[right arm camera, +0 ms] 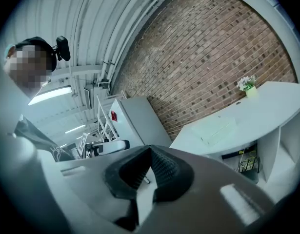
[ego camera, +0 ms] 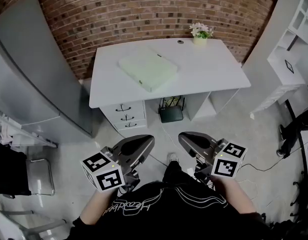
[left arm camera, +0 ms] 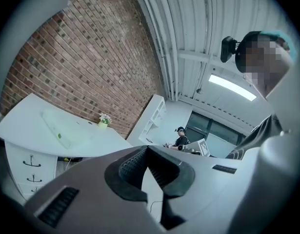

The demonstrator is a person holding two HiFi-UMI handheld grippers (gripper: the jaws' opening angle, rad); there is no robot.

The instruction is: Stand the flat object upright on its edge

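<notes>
The flat object (ego camera: 147, 70) lies on the white surface (ego camera: 214, 69), long axis roughly 10 to 4 o'clock, well apart at 12 o'clock from the left hand-held gripper (ego camera: 145, 141), which looks nearer than the right hand-held gripper (ego camera: 187, 137); both have jaws together, empty

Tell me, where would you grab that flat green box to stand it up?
Probably grip the box by a thin side near its front corner, coming from the front of the desk. It lies flat and askew, that corner nearest the front, so jaws could pinch top and bottom there and tip it up.
</notes>
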